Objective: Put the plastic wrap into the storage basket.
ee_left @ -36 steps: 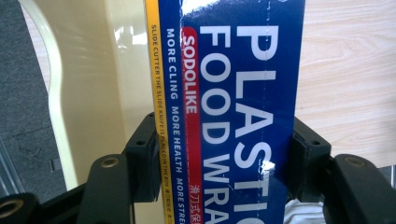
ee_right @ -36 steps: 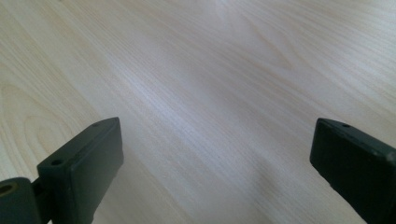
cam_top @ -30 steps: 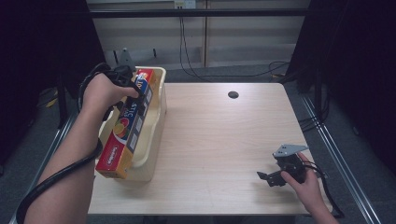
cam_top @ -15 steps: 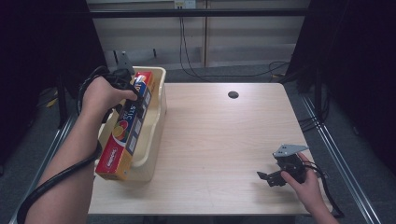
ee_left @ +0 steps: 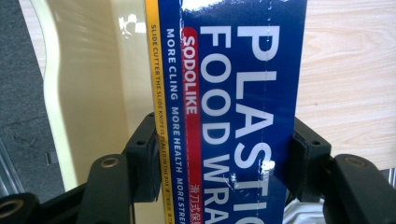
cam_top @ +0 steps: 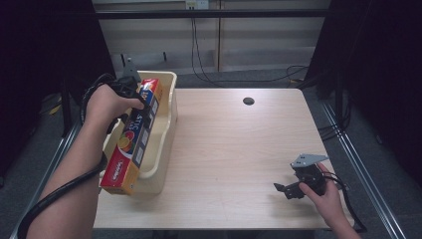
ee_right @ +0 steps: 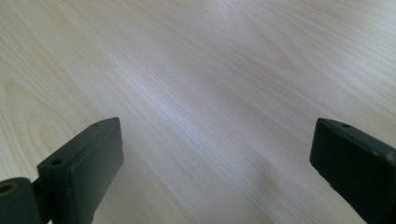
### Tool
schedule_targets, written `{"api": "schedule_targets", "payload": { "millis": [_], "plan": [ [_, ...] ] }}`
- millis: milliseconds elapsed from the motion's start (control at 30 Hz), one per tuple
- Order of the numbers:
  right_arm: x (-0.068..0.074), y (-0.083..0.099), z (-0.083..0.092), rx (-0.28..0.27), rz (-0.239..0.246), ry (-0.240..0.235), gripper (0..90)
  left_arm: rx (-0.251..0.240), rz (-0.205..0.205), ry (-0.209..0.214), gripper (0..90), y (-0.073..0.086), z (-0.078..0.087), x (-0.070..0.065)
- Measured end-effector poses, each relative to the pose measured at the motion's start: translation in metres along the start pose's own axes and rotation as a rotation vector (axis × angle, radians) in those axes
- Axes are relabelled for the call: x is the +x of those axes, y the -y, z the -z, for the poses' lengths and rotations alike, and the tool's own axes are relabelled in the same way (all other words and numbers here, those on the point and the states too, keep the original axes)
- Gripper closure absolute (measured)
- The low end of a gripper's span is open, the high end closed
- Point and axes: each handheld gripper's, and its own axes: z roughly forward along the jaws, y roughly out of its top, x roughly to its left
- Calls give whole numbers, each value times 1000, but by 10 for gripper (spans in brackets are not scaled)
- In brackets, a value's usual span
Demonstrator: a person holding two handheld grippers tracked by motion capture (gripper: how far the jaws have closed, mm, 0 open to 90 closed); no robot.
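1. Left tongs (cam_top: 130, 89) are clamping the plastic wrap box (cam_top: 133, 137), lying tilted across the cream bin (cam_top: 166, 129).
2. Right tongs (cam_top: 291, 189) are resting open on the table (cam_top: 234, 149).
3. Advisable: lower the box level, keeping it off the rim.

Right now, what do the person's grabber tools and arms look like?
Both grippers are black. The left gripper has two chunky jaws with small screw holes, and a thick black cable runs along the bare forearm. The right gripper carries a grey three-cornered plate on top and trails thin black cables. No sleeves show.
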Motion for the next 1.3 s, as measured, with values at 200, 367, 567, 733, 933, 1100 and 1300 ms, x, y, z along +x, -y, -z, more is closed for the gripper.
{"api": "schedule_targets", "payload": {
  "millis": [200,367,567,733,933,1100,1300],
  "plan": [
    [0,0,0,0,4,2,29,2,0,-11,408,1,-3,2],
    [1,0,0,1,3,-1,29,9,3,-1,407,1,-7,3],
    [1,-1,0,0,4,3,29,4,4,-3,407,0,-13,5],
    [1,-1,-1,1,3,-3,29,11,13,-3,406,-1,-20,6],
    [2,-1,0,4,0,-1,29,5,13,-1,404,-1,-24,6],
    [1,-1,0,4,5,-10,29,-1,21,-3,403,-2,-27,7],
    [1,-1,0,4,6,-9,29,2,24,-7,403,-3,-33,4]
  ]
}}
